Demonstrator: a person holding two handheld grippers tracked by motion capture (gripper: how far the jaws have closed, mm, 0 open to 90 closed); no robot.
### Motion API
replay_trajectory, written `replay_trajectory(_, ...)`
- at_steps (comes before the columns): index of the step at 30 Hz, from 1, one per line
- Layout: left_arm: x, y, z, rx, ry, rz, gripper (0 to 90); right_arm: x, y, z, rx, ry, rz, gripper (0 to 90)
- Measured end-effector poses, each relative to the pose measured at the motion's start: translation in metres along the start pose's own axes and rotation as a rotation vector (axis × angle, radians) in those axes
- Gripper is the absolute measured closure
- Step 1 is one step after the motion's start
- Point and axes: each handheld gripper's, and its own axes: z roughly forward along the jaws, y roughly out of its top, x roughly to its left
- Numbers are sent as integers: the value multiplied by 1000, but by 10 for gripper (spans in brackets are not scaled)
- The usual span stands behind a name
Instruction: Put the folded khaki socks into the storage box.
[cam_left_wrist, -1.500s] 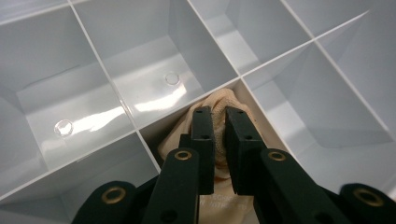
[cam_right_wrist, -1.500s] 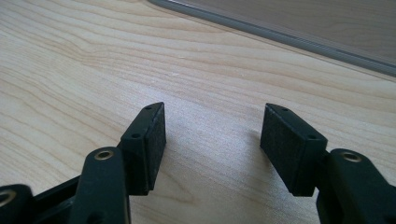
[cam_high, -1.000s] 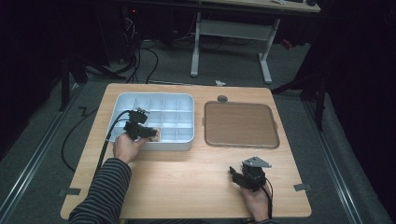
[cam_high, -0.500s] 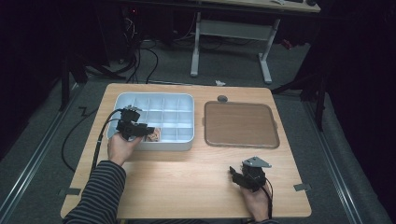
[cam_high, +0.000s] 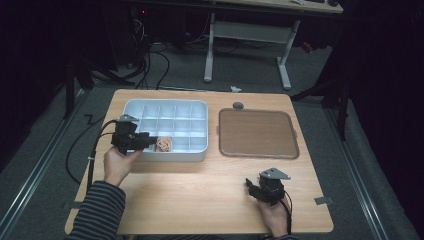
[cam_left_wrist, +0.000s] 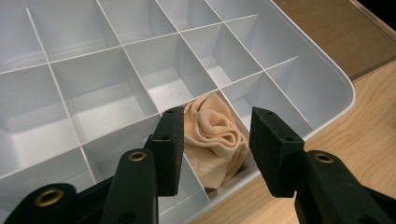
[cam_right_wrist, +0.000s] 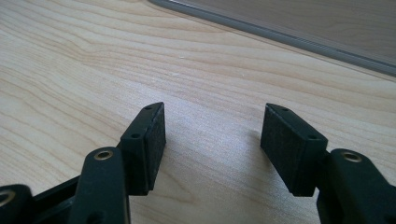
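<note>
A crumpled beige cloth (cam_high: 163, 144) lies in a near-row compartment of the white divided tray (cam_high: 170, 156), about mid-width. My left gripper (cam_high: 149, 142) hovers at the tray's near left edge, pointing at the cloth. In the left gripper view the cloth (cam_left_wrist: 217, 135) sits just beyond the left gripper (cam_left_wrist: 218, 116), whose jaws have just been opening; the pads do not touch it and hold nothing. My right gripper (cam_high: 250, 187) rests open low over the bare wood at the front right, and nothing lies within the right gripper (cam_right_wrist: 212, 112).
A brown square mat (cam_high: 257, 132) lies right of the tray; its grey edge (cam_right_wrist: 289, 35) runs ahead of the right gripper. The tray's other compartments (cam_left_wrist: 107, 98) look empty. A small dark knob (cam_high: 238, 105) sits behind the mat. Cables trail off the table's left side.
The left gripper has let go of the cloth and drawn back leftward and a little up from the tray; the cloth stays in its compartment. The right gripper has not moved.
</note>
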Motion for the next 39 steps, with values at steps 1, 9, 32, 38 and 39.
replay_trajectory(1,0,-2,-3,-5,-1,2,560,0,0,0,-1,0,-2,404)
replay_trajectory(9,-4,-13,-20,-49,-13,-3,563,0,0,0,0,0,0,404)
replay_trajectory(32,-19,-46,-51,-151,-80,-13,565,0,0,0,0,0,0,404)
replay_trajectory(38,-22,-54,-53,-153,-91,-5,568,0,0,0,-1,0,-2,404)
replay_trajectory(39,-22,-56,-53,-154,-93,-6,568,0,0,0,0,0,-2,404)
